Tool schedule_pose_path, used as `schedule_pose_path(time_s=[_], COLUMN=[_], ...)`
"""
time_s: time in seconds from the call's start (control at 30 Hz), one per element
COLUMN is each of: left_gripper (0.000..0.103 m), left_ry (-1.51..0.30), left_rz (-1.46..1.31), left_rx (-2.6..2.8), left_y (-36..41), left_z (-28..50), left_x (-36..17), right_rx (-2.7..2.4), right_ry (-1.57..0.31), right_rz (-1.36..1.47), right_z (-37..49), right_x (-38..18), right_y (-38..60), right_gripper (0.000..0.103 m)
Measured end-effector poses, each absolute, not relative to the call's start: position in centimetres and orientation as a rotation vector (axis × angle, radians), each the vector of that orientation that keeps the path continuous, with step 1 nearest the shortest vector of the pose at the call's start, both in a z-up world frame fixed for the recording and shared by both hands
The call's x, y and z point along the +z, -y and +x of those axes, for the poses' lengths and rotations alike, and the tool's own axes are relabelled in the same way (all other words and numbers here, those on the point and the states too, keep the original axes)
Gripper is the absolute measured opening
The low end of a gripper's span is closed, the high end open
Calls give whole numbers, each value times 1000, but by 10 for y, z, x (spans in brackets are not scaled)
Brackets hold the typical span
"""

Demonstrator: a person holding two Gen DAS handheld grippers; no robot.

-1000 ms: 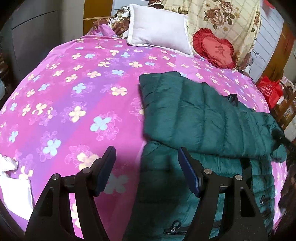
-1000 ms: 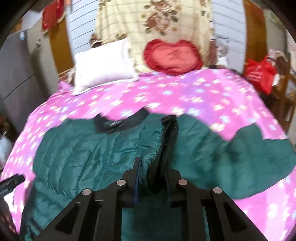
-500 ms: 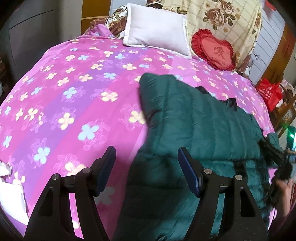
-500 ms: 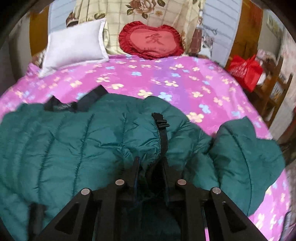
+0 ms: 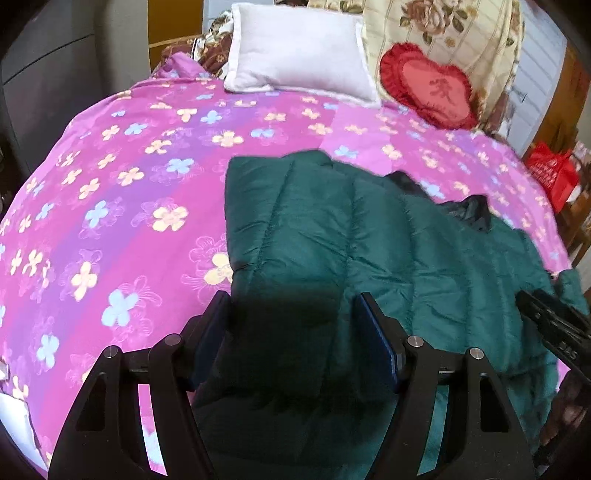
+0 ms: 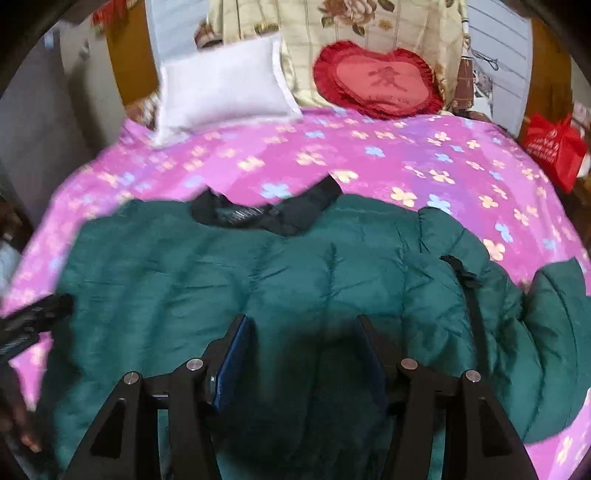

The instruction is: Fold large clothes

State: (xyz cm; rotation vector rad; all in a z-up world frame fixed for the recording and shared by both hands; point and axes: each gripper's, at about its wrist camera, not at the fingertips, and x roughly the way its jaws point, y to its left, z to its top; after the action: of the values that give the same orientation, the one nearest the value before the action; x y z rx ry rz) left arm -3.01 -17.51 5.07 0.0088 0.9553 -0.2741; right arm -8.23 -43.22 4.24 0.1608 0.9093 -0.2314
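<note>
A dark green quilted puffer jacket [image 5: 369, 240] lies spread on the pink flowered bedspread [image 5: 110, 184], its black collar [image 6: 266, 214] towards the pillows. My left gripper [image 5: 292, 301] stands open above the jacket's left edge, its pads clear of the cloth. My right gripper [image 6: 303, 323] hovers over the middle of the jacket [image 6: 221, 277]; its jaws are opening and the fabric lies below them, not pinched. A fold with a black strap [image 6: 461, 273] lies to its right. Each gripper shows at the edge of the other's view, the right [image 5: 554, 328] and the left [image 6: 29, 321].
A white pillow [image 5: 299, 48], a red heart cushion [image 5: 428, 85] and a flowered cream blanket [image 5: 461, 29] lie at the head of the bed. A red bag [image 5: 552, 173] stands off the right side. A grey cabinet [image 5: 44, 74] is at the left.
My right gripper has let go of the jacket fold with the black strap and its jaws have parted. My left gripper has shifted right, from the bedspread to over the jacket's edge.
</note>
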Motion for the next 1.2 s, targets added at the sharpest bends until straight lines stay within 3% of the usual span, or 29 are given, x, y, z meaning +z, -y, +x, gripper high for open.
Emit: schedule_pose_path(time_s=[0.1,0.5,0.83,1.2], left_gripper=[78,79,81,85], left_ry=[-972,-969,-952,-941], left_rz=[-16,-8,5,13], left_rx=[-262,-256,-250,-233], left_y=[175,179,182,183], left_z=[-26,-28,-31,-32], left_x=[42,38,36,32], right_rx=[-305,-292,-231,-235], right_ry=[-908,-785,-913,-929], right_rz=[101,234,269,253], right_z=[-64,-127,-106,-114], right_x=[27,91,28,25], right_y=[438,472,468,472], right_gripper=[55,58,58,58])
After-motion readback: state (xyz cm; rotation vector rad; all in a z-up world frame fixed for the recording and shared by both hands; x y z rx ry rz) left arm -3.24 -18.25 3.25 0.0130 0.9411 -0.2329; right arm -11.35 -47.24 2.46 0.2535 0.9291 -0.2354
